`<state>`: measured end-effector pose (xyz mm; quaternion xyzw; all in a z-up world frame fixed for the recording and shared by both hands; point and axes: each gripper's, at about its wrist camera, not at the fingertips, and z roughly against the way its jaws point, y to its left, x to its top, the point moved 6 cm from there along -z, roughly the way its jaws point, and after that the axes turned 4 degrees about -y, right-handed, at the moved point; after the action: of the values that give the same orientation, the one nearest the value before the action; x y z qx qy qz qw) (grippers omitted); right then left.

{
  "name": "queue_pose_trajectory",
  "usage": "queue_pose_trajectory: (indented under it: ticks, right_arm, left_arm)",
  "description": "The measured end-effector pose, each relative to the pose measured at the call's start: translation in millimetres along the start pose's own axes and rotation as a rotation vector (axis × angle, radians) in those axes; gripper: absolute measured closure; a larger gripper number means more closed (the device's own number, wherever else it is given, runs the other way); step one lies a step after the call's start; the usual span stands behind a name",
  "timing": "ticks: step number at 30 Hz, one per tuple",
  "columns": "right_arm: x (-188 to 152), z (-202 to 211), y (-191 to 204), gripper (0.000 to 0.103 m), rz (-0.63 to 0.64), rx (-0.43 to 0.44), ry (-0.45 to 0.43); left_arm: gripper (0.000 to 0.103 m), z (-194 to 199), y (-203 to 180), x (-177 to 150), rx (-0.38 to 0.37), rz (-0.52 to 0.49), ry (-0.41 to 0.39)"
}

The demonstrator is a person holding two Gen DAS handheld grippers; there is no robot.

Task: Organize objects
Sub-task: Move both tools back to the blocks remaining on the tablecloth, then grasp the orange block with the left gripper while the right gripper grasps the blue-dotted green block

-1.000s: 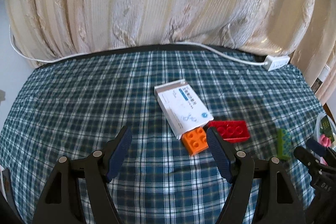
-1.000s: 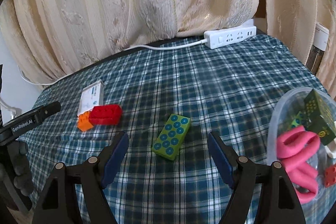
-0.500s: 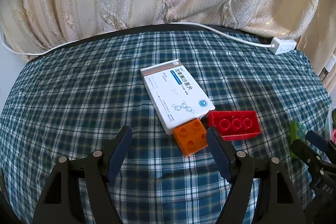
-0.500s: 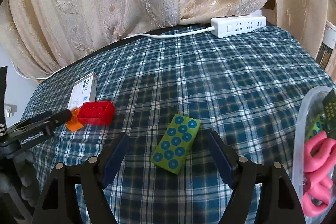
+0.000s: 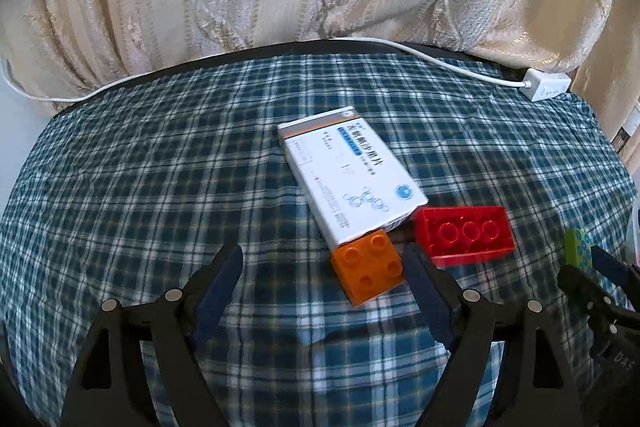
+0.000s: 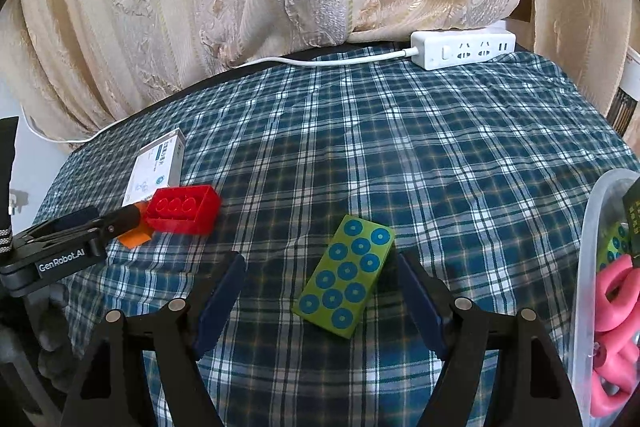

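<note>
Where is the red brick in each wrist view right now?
Left wrist: red brick lies right of centre, just past the right fingertip.
Right wrist: red brick lies at left, beside the left gripper.
Shared landmark: the white medicine box behind it.

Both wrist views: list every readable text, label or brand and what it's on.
"GenRobot.AI": white lettering on the side of the left hand-held gripper, seen in the right wrist view.
"DAS": partial, upside-down letters on the right hand-held gripper body, left wrist view.
White medicine box: blue printed lines and a round logo, too blurred to read.
Dark box in the clear bin: yellow print, too small to read.
</note>
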<state>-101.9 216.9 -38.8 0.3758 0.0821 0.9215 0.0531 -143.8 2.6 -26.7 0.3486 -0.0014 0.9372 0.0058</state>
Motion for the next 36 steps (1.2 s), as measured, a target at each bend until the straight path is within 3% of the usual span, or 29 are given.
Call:
queue_pose_trajectory:
  ticks: [6,15,21,29,34,36]
  right_arm:
    - [-0.9,0.8,-0.7,0.023,-0.006,0.006,-0.003]
    - [-0.8,1.5,2.3,0.023,0.010,0.014,-0.014]
    - [1.6,-4.9,2.2,0.023,0.010,0.017,0.008]
    - [0.9,-8.0,6.4,0.030,0.056,-0.017,0.017]
    - [2.4,-6.7,0.0,0.051,0.052,-0.051,0.011]
    - [2.6,-5.3,-4.3,0.062,0.040,-0.060,0.008]
  left_arm:
    - [0.020,3.8,9.8,-5.4,0.011,0.026,0.022]
    - [0.020,2.5,1.3,-7.0,-0.030,0.035,0.019]
    - [0.021,-10.9,8.7,-7.1,0.005,0.039,0.034]
    - [0.053,-11.1,3.6,-11.2,-0.010,0.008,0.036]
    - [0.071,-7.8,-0.7,-12.9,-0.016,-0.016,0.038]
    - [0.071,-6.4,-0.7,-13.9,-0.013,-0.016,0.041]
